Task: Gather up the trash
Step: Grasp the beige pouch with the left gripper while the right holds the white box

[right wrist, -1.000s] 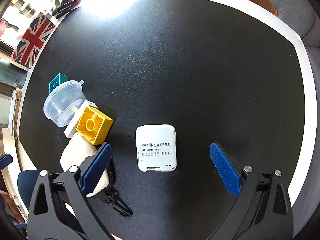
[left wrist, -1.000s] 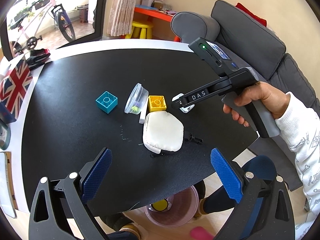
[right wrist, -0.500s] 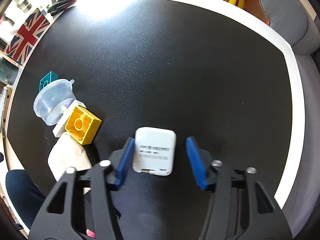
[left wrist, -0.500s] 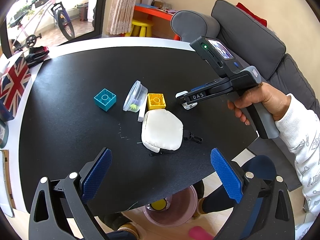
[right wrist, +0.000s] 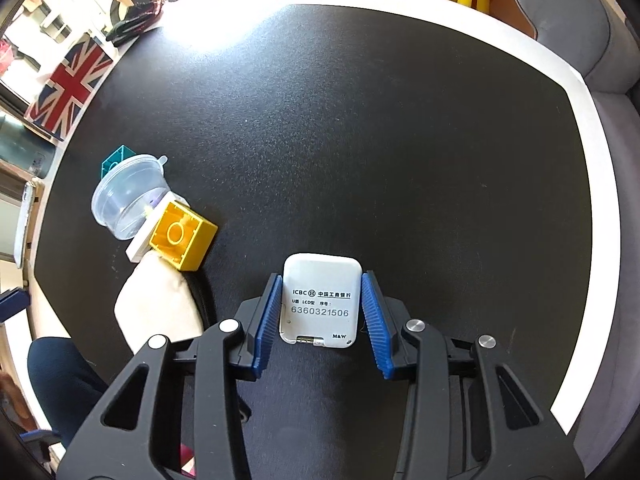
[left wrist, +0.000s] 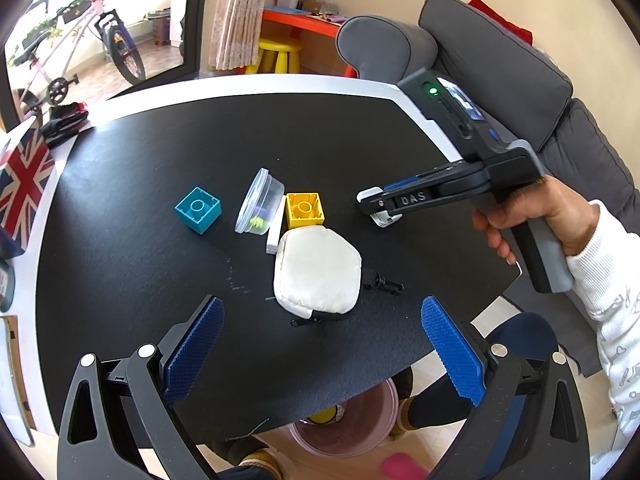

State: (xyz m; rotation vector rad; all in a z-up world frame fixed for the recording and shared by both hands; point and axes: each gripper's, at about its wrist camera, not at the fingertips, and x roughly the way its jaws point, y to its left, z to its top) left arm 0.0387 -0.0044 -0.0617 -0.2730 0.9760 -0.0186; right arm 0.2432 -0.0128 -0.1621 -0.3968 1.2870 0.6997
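Note:
My right gripper (right wrist: pixel 321 305) is shut on a small white bank token (right wrist: pixel 320 300), blue pads pressed on both its sides, just above the black table (right wrist: pixel 360 140). From the left wrist view, that right gripper (left wrist: pixel 374 210) points down at the table with the white token (left wrist: pixel 386 220) in its tip, held by a person's hand (left wrist: pixel 536 220). My left gripper (left wrist: pixel 320 340) stands open over the near table edge, nothing between its fingers. Ahead of it lie a white pouch (left wrist: pixel 316 270), a yellow brick (left wrist: pixel 305 210), a clear plastic cup (left wrist: pixel 260 208) on its side and a teal brick (left wrist: pixel 198 210).
A pink bin (left wrist: pixel 348 424) sits on the floor under the near table edge. A grey sofa (left wrist: pixel 520 92) runs along the right. A Union Jack box (left wrist: pixel 22 184) and dark items stand at the table's left rim. A person's knees show below the edge.
The right gripper closed its jaws from wide open onto the white token and lifted slightly. The left gripper stayed open and still.

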